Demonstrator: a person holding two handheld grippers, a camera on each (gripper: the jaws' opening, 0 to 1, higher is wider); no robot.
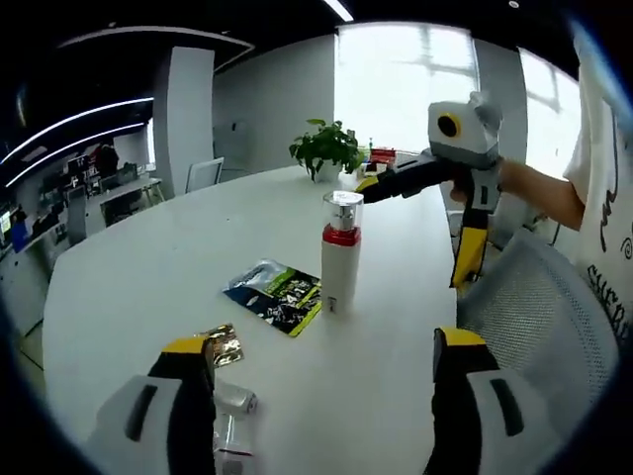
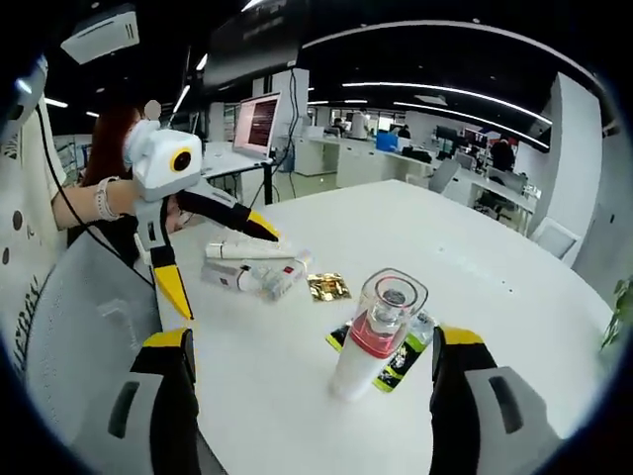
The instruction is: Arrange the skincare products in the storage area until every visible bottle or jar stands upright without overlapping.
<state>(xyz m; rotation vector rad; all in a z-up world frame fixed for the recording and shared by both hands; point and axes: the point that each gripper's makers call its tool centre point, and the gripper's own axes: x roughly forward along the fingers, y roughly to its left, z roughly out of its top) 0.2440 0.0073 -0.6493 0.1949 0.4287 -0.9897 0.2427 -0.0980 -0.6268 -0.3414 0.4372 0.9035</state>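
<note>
Bottle (image 1: 339, 251) upright on white table (image 1: 148, 267), sachet (image 1: 276, 294) beside, office behind.

Two handheld grippers, each held out by a bare forearm, hover with their yellow-tipped jaws spread wide and empty: the left gripper (image 1: 321, 356) in the left gripper view, the right gripper (image 2: 312, 351) in the right gripper view.

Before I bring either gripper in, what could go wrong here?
The upright white bottle is tall and narrow, standing partly on the green sachet, so a nudge may topple it. The two tubes lie flat and touching; an open left gripper closing there might catch both. The gold packet could get swept aside.
</note>
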